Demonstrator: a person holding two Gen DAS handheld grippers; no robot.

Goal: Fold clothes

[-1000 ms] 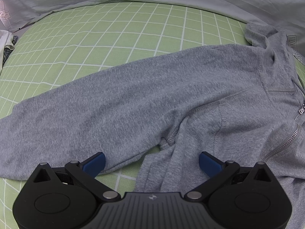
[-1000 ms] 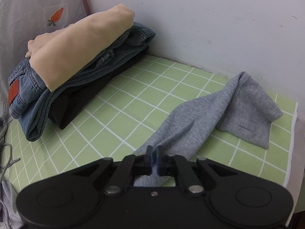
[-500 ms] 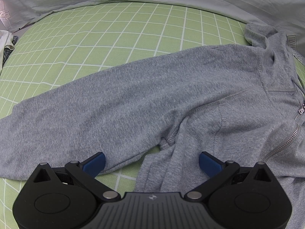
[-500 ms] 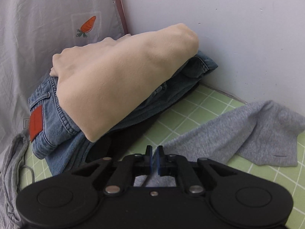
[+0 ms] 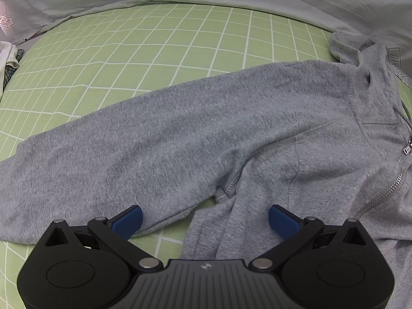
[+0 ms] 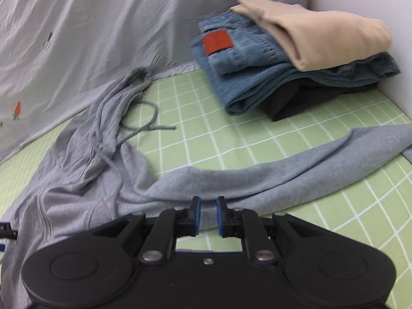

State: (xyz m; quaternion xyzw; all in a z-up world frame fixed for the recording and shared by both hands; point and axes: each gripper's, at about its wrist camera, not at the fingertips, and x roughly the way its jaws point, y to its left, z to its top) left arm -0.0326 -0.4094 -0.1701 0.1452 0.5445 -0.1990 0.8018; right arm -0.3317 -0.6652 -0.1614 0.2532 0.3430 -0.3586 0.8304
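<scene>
- Spread flat on the green checked sheet [image 5: 180,38]: a grey zip hoodie [image 5: 193,139], one sleeve stretched out to each side.
- Left gripper [image 5: 204,217] low over the armpit seam, jaws wide, nothing between them.
- Right gripper [image 6: 206,215] just above the other sleeve, jaws narrow with a small gap, cloth behind them but not pinched.
- Folded pile [image 6: 296,56] near the wall: tan top over jeans over something black.
- Behind, a pale carrot-print cloth [image 6: 90,25]; hood cord [image 6: 144,123] loose on the sheet.
</scene>
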